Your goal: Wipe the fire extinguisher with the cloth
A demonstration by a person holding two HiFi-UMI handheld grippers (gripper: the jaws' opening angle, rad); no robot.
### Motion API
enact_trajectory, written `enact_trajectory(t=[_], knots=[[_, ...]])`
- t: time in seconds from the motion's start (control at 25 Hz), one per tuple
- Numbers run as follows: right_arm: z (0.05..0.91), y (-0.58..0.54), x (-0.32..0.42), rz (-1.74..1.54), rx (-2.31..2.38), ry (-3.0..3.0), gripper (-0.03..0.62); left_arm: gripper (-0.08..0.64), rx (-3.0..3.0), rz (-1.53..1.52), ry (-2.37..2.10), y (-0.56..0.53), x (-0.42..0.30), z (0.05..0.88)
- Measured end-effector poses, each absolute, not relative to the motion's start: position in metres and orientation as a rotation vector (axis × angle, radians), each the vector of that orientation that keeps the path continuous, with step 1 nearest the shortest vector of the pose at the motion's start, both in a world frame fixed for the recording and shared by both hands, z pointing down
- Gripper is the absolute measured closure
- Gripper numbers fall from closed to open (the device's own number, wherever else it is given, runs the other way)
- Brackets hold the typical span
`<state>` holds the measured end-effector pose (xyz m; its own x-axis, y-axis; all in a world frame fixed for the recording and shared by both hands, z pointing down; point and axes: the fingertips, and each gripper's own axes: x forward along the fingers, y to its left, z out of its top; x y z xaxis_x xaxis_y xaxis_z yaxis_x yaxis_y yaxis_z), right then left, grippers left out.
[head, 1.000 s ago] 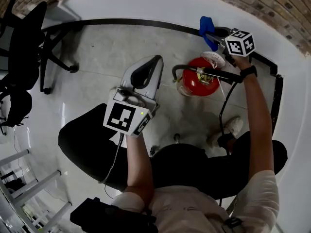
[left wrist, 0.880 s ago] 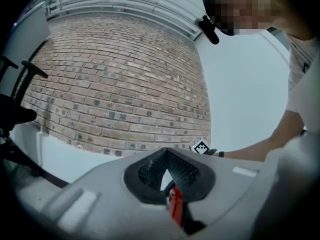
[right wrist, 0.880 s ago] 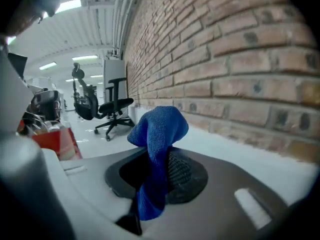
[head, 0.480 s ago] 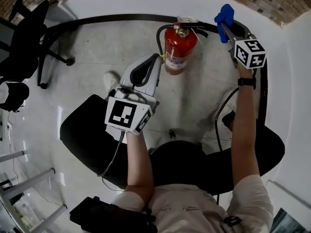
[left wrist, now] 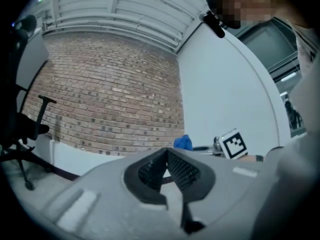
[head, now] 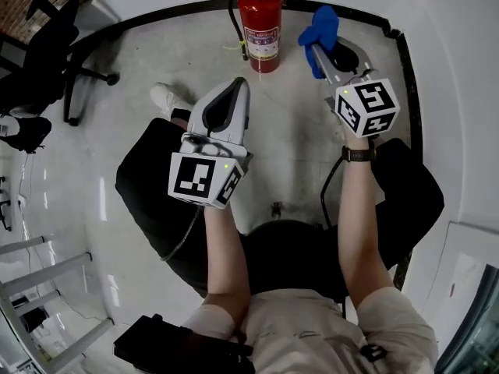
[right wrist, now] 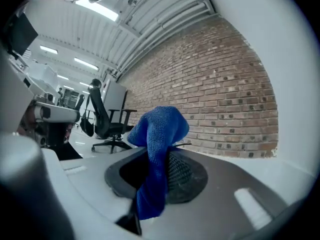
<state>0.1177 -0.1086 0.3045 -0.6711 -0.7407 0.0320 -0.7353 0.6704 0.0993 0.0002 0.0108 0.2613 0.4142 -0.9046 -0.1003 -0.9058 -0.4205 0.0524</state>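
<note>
Your right gripper (head: pixel 320 56) is clamped on the blue cloth (head: pixel 319 29). In the right gripper view the cloth (right wrist: pixel 159 126) is pinched between the two ribbed pads, bunching up above the jaws and hanging down below them. Your left gripper (head: pixel 238 86) holds nothing. In the left gripper view its jaws meet at their tips, with only an open, tent-shaped gap below that point.

The red fire extinguisher (head: pixel 261 28) stands upright on the pale floor (head: pixel 156 61), at the foot of the white wall. Its black hose curves down its left side and a label faces you. In the head view it sits between the tips of your two grippers, a little nearer the right one. The cloth is just beside it on the right but apart from it, with bare floor showing between the two (so nothing is touching the cylinder).

From the left gripper view, the cloth (left wrist: pixel 183 142) and the marker cube (left wrist: pixel 234 144) of your right gripper show past the jaws, with a brick wall (left wrist: pixel 110 99) behind. You are seated, both arms stretched forward, with a watch (head: pixel 357 154) on your right wrist. A white shoe (head: pixel 165 97) rests on the floor left of the left gripper, and a black office chair (head: pixel 47 57) stands well off to the left.
</note>
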Motion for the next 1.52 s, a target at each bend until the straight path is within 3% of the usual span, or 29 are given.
enact_trajectory(t=[0.36,0.56,0.72,1.52], knots=[[0.294,0.084,0.142,-0.213,1.508,-2.572,0.512,0.558,-2.599,0.165,1.614,0.134,0.033,0.244],[0.288,0.164,0.156,0.02,1.603,-2.725,0.512,0.558,-2.592,0.17,1.641,0.184,0.049,0.248],[0.296,0.195,0.155,-0.133,1.659,-2.538,0.515,0.558,-2.546,0.212,1.703,0.208,0.03,0.239],[0.262,0.268,0.124,-0.142,1.655,-2.666,0.514,0.558,-2.523,0.207,1.711,0.285,0.009,0.226]])
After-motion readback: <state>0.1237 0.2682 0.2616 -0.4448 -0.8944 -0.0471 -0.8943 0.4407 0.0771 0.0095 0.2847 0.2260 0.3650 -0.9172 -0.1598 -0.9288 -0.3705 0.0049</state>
